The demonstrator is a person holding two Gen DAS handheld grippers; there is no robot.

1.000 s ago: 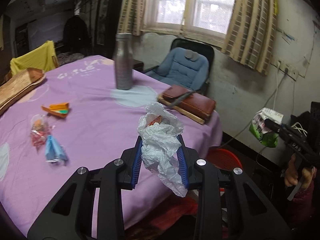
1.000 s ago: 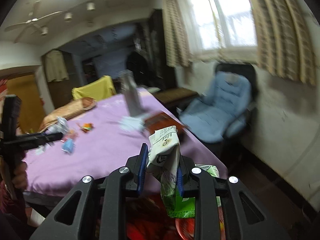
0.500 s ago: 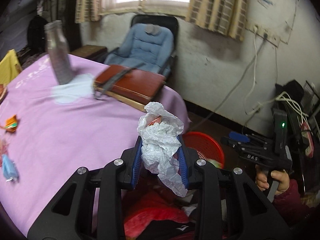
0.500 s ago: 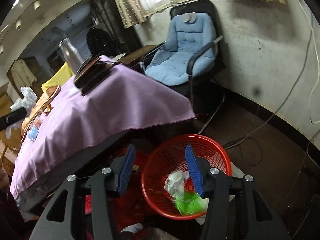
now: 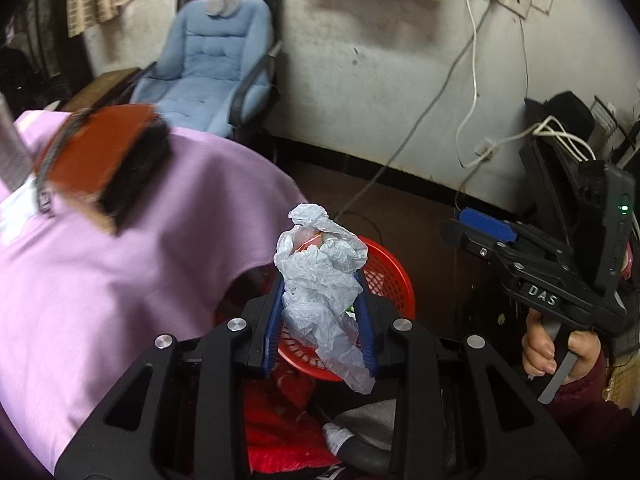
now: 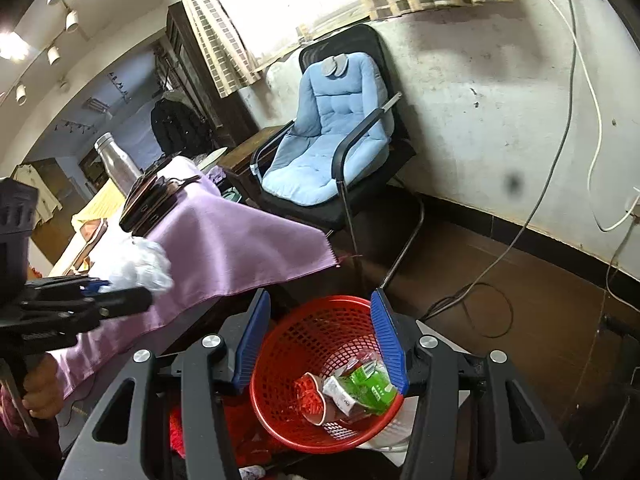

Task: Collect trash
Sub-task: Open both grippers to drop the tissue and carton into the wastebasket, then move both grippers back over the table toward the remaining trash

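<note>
Left claw (image 5: 323, 322) shut tight on a crumpled white plastic bag (image 5: 320, 280), pinched between the blue pads (image 5: 273, 332). Something orange peeking out near the top of the bag. Held up in the air, just past the edge of the worktop (image 5: 120, 280) with its purple cloth, right over the red basket (image 6: 320, 376) on the floor.

Right claw (image 6: 322, 340) open and empty, hanging above the same basket. A green and white carton (image 6: 362, 390) lying at the bottom of the basket, next to some orange scraps (image 6: 310, 396).

A brown book (image 5: 96, 160) near the corner of the worktop, blurry. A blue padded chair (image 6: 332, 140) by the wall, under the window. White and grey cords (image 6: 576, 128) hanging down the wall to the floor.
</note>
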